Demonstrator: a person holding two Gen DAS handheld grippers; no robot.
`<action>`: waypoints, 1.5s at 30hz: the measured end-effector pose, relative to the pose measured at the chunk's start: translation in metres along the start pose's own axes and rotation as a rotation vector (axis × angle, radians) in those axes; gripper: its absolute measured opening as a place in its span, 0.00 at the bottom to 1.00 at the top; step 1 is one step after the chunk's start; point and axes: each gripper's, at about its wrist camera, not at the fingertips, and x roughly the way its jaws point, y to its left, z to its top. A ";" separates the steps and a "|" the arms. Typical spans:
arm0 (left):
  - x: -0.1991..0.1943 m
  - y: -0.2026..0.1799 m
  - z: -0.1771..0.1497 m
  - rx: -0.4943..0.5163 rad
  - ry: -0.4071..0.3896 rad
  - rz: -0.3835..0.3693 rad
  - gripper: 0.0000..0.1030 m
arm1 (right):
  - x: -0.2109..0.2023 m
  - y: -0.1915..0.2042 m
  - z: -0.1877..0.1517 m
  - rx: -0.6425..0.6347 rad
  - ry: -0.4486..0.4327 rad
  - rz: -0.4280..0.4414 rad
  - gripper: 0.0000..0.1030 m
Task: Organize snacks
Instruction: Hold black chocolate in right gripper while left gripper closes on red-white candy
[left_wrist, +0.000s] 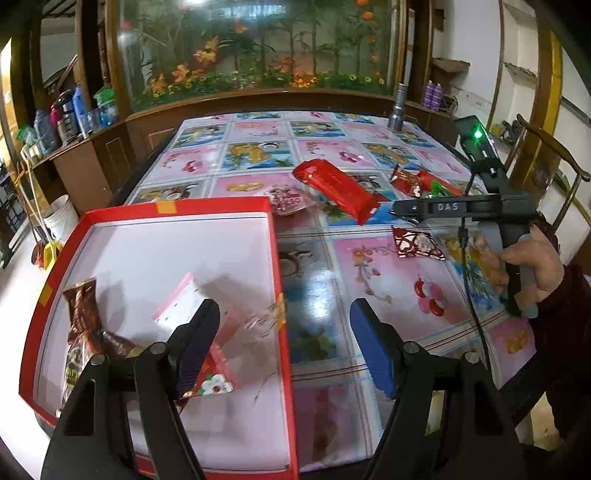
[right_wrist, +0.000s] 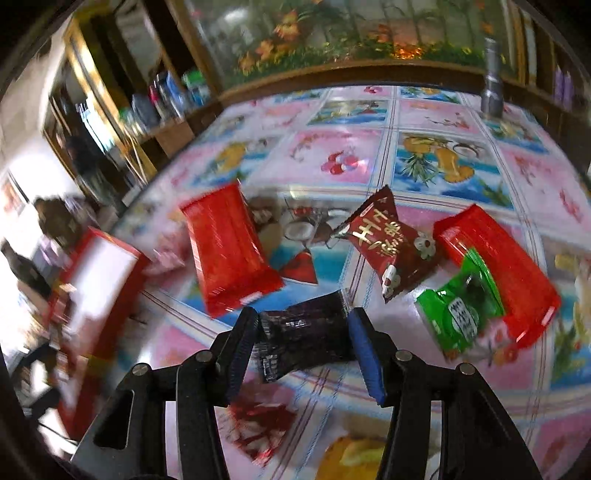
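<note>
Dark, glossy plastic wraps the small snack packet (right_wrist: 304, 341) that lies between the two fingers of the right gripper (right_wrist: 301, 345). Its long axis runs across the gripper, one crimped end at each finger. Both fingers stand at the packet's ends, but the view is blurred and whether they press on it cannot be told. No earlier view is available for comparison.

The left gripper (left_wrist: 284, 339) is released, fingers well apart and nothing between them. It hangs over the right rim of a red box (left_wrist: 282, 280) with a white floor. Inside the box lie a brown snack packet (left_wrist: 83, 314), a pink-and-white packet (left_wrist: 177, 306) and a red one with white flowers (left_wrist: 214, 380), the last partly hidden behind the left finger.

On the table (left_wrist: 388, 266), beyond the dark packet, a long red packet (right_wrist: 229, 254) points away from the camera, tilted slightly left. A dark red packet with gold characters (right_wrist: 388, 243) lies diagonally to its right. A second long red packet (right_wrist: 498, 273) runs diagonally towards the lower right, with a green packet (right_wrist: 461, 314) resting on its near edge.

The table carries a glossy cloth of pink and blue picture squares. A metal flashlight (left_wrist: 398, 110) stands upright at its far edge. Behind is a wood-framed aquarium (left_wrist: 258, 48); bottles (left_wrist: 74, 110) line a shelf to the left. A hand (left_wrist: 524, 266) holds the right gripper's handle.
</note>
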 end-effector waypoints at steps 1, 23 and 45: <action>0.002 -0.004 0.002 0.008 0.004 -0.001 0.71 | 0.000 0.001 -0.001 -0.013 -0.003 -0.006 0.53; 0.077 -0.116 0.068 0.211 0.129 -0.176 0.73 | -0.024 -0.075 -0.006 0.217 0.016 0.093 0.39; 0.124 -0.142 0.062 0.242 0.170 -0.192 0.51 | -0.020 -0.079 -0.007 0.279 0.030 0.160 0.40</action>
